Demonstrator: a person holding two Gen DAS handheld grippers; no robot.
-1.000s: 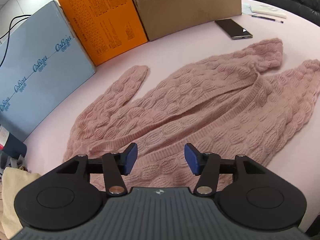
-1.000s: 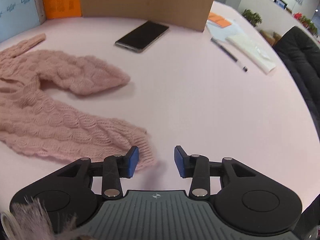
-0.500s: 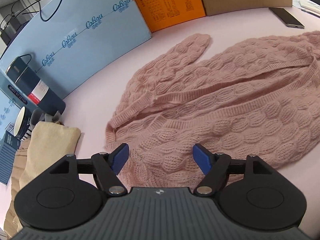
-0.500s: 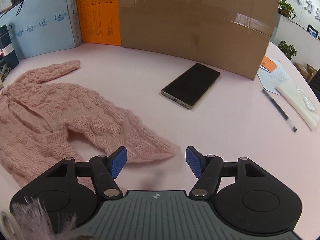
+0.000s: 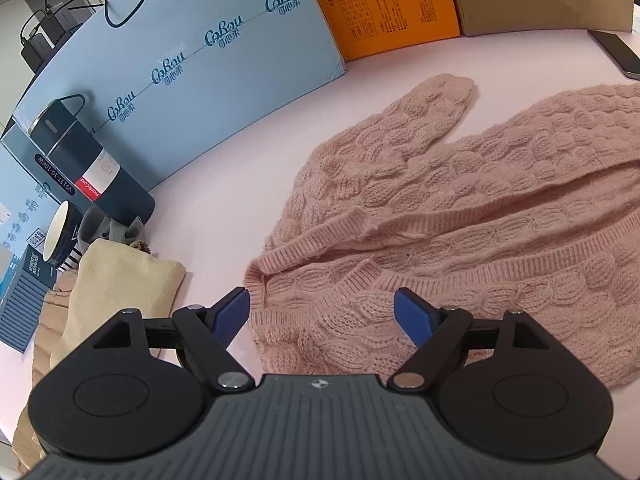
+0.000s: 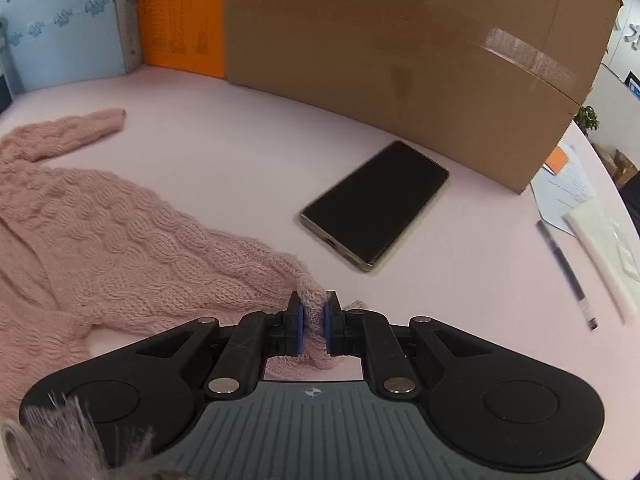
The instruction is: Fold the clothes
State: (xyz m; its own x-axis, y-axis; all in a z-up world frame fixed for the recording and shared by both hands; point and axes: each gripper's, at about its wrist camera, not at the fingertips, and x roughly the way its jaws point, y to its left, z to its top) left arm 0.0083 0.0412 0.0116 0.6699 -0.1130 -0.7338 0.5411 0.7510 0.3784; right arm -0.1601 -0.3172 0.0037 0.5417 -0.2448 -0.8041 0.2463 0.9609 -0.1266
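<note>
Lying spread across the pink tabletop (image 6: 460, 300), pink cable-knit cardigan (image 5: 460, 216), unfolded, one sleeve (image 5: 432, 108) reaching toward the blue carton (image 5: 208, 72) and orange box (image 5: 384, 0). Right gripper (image 6: 312, 316) closed almost fully, a bunched tip of knit, seemingly the other sleeve's cuff (image 6: 312, 308), pinched between the blue pads (image 6: 297, 320). Left gripper (image 5: 322, 312) spread wide, holding nothing, poised low over the collar end of the cardigan, ribbed edging (image 5: 356, 276) between the pads; contact with the cloth not determinable from this view. Judged early in the task: one sleeve seized, no fold made. Risks noted. Thin grip on loose, fuzzy yarn: a quick pull likely to strip the cuff from the pads or stretch the stitches. Smartphone (image 6: 376, 204) lying just beside the held cuff, in front of the brown cardboard box (image 6: 400, 60); a sweep outward could drag or knock it. Pen (image 6: 566, 268) and papers (image 6: 560, 184) further right, less exposed. Stacked beige garments (image 5: 124, 280) and a cup (image 5: 60, 236) near the left gripper, liable to be brushed on an outward swing. Left closure on a single layer only likely to leave the lower layer behind and skew the fold.
</note>
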